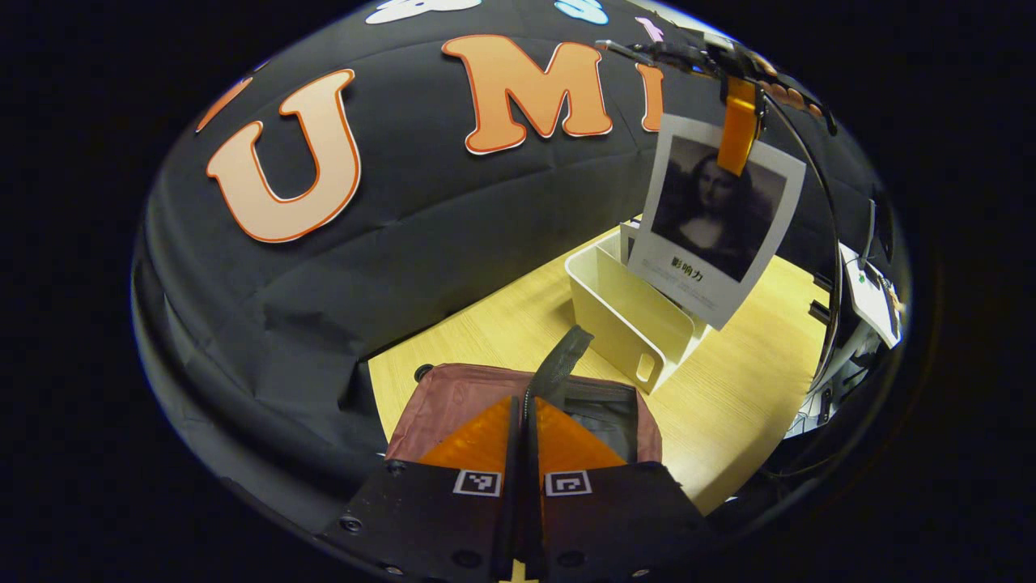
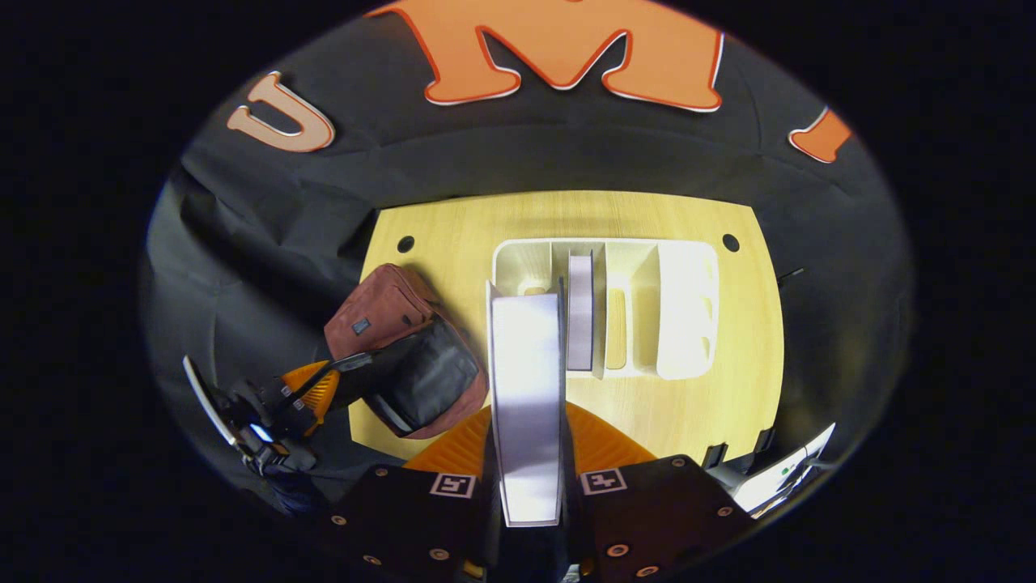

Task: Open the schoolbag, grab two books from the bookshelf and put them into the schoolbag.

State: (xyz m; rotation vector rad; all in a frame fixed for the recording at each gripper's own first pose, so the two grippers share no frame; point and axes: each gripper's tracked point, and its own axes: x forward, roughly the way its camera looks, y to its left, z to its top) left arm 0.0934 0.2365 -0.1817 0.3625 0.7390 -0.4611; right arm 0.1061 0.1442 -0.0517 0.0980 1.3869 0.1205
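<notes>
Maroon schoolbag [image 1: 453, 405] lies on the table, mouth held open by the left gripper [image 1: 524, 421] pinching its strap [image 1: 558, 364]. The right gripper [image 2: 526, 453] clamps a book [image 2: 526, 389] above the bookshelf [image 2: 688, 308]; carry it over, spine down, into the gap

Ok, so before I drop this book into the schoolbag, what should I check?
1. Grip: ok, right gripper shut on the book.
2. Book clear of the bookshelf: ok, it hangs above it in the left gripper view.
3. Schoolbag open: ok, dark mouth shows.
4. Left gripper shut on the strap: ok.
5. Second book in the shelf: ok.
6. Room inside the bag: cannot tell.
</notes>
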